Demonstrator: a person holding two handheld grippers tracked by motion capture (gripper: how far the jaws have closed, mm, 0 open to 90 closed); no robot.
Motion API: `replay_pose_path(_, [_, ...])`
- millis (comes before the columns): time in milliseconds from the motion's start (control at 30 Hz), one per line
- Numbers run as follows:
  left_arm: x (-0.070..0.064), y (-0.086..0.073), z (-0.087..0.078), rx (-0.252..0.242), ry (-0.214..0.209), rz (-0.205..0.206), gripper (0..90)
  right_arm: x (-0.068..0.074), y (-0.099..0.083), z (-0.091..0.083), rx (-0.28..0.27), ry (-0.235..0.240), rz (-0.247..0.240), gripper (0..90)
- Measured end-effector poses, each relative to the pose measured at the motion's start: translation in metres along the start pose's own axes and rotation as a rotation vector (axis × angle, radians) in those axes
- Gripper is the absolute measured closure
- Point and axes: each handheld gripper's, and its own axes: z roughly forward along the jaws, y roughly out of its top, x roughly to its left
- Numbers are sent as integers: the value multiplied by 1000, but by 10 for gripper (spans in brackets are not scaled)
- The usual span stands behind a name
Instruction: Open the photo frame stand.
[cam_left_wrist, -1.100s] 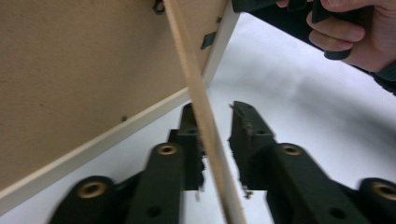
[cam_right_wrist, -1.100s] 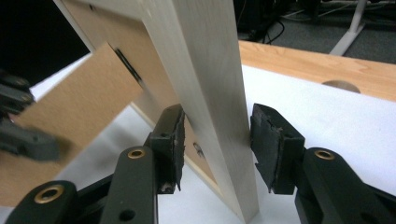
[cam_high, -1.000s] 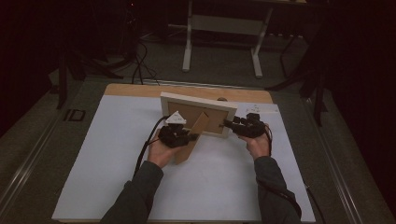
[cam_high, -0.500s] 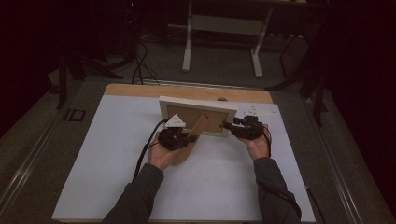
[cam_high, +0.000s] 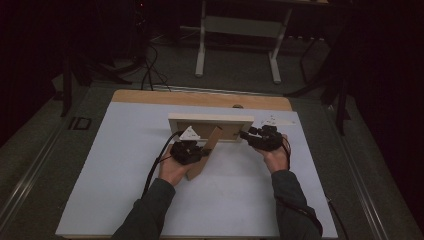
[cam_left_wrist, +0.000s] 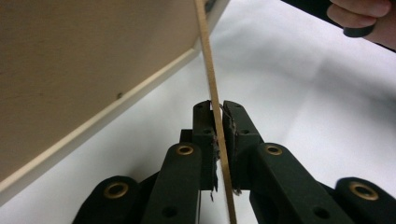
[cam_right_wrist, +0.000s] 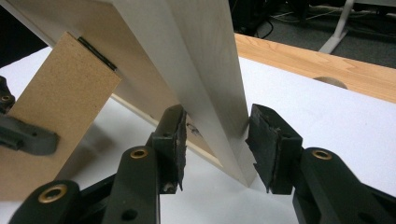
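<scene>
High view: a wooden picture frame (cam_high: 210, 120) stands upright on the white table (cam_high: 100, 190), its long axis running left to right, back toward the person. At its left, the left gripper (cam_high: 192, 151) is clamped on the hinged easel stand (cam_left_wrist: 212, 84), which angles out toward the person. At the frame's right end, the right gripper (cam_right_wrist: 215, 140) straddles the corner, jaws apart, barely touching if at all.
</scene>
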Motion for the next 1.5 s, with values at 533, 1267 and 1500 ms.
replay_pose_path(533, [-8,-6,2,13,-38,12,777,2,-8,-5,-4,19,-8,557])
replay_pose_path(1267, [-4,-6,-15,-49,-56,-18,651,-2,-18,-9,10,15,10,547])
replay_pose_path(1500, [-3,-6,-21,-60,-65,-32,640,-1,-22,-11,19,15,15,549])
